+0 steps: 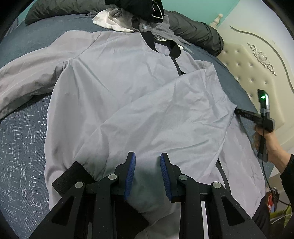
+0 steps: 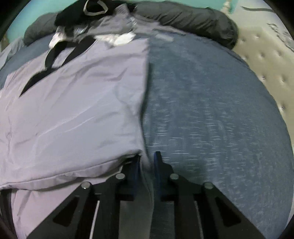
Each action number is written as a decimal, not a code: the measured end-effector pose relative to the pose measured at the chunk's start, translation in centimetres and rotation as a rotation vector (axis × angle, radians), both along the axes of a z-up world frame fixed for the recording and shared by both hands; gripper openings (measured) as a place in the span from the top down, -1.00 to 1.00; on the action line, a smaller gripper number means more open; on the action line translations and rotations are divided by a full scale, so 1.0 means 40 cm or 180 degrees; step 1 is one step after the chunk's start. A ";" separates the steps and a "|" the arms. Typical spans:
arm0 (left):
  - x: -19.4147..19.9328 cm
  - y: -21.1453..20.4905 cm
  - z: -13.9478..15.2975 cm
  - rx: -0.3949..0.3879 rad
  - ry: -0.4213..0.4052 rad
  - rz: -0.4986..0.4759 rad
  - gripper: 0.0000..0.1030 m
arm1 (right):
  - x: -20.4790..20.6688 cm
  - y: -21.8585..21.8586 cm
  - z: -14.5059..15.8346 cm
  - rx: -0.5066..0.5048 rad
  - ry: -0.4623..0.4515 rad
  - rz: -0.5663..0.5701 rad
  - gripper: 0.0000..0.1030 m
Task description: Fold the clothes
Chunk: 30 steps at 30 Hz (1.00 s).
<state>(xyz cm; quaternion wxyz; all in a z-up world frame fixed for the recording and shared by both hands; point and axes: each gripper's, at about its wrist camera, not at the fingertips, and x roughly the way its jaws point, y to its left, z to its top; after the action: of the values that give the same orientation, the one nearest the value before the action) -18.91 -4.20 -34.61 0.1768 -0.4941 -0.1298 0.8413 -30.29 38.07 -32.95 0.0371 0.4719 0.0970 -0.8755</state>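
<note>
1. A light grey jacket (image 1: 114, 88) with black collar and zip trim lies spread on the bed (image 1: 22, 139), which has a blue woven cover; its collar points toward the far edge of the bed.
2. One sleeve (image 1: 165, 114) is folded across the jacket's front, its black cuff (image 1: 71, 176) near the bed's near edge.
3. The left gripper (image 1: 148, 172) stands partly open with sleeve fabric between its blue pads (image 1: 129, 176); whether the pads pinch the cloth cannot be told.
4. The right gripper (image 2: 147, 165) is nearly closed at the jacket's side edge; a fold of grey fabric runs between its fingers, though the view is blurred.
5. A pile of other clothes (image 1: 136, 16) sits at the bed's far edge, beside a dark bolster (image 1: 194, 31).
6. A cream tufted headboard (image 1: 248, 73) stands along the right edge of the bed.
</note>
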 end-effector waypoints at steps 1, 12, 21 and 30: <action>0.000 0.000 -0.001 0.0010 -0.0010 -0.0007 0.41 | 0.001 0.005 0.003 0.0021 0.0034 -0.0018 0.79; 0.002 -0.003 -0.018 -0.0028 -0.0079 -0.0045 0.41 | 0.019 0.058 -0.005 -0.0090 -0.0032 0.0063 0.68; 0.008 -0.018 -0.006 -0.0018 -0.0058 -0.0050 0.40 | 0.061 0.099 0.018 -0.0349 -0.0057 0.0031 0.68; 0.012 -0.021 0.031 -0.0037 0.0086 -0.0010 0.39 | 0.043 0.079 0.049 -0.0730 0.0054 -0.0159 0.68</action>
<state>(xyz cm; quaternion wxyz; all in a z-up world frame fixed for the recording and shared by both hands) -18.44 -5.04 -33.37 0.1769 -0.4839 -0.1217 0.8483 -28.57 41.24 -31.01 0.0681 0.4594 -0.0152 -0.8855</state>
